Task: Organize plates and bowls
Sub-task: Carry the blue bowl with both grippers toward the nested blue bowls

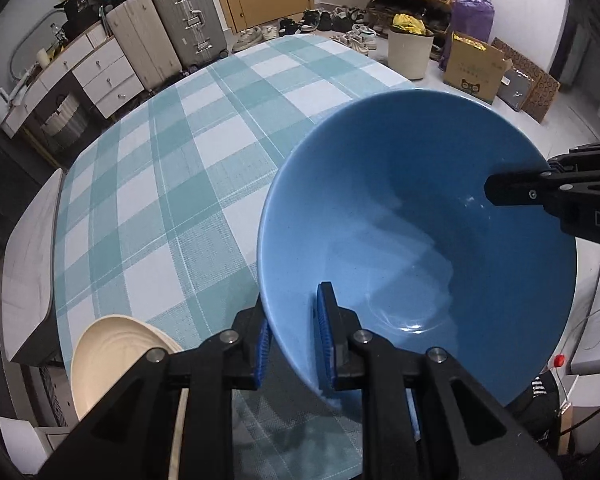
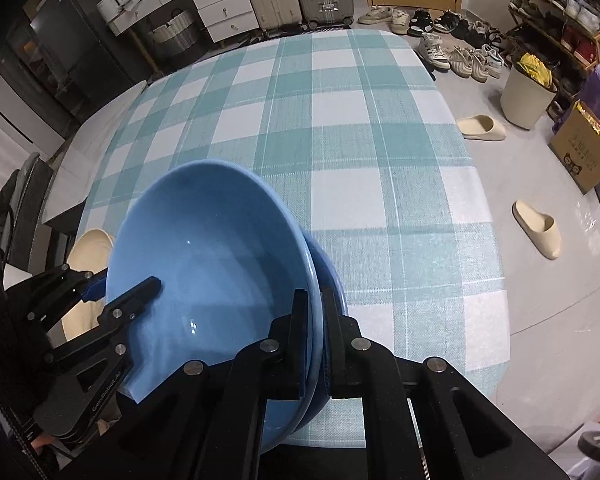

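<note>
Both tongs are pinching one blue bowl (image 1: 416, 240) by opposite rims, holding it tilted over the near edge of the desk (image 1: 188, 184). The left tongs (image 1: 294, 344) are clamping the near rim, blue pads on either side of the wall; the right tongs (image 2: 318, 340) are gripping the other rim the same way. One cream plate (image 1: 112, 356) is sitting by the near left corner, partly hidden behind the left tongs. The checked cloth is lying bare ahead. Beyond the far edge, two suitcases (image 1: 168, 36) are standing.
</note>
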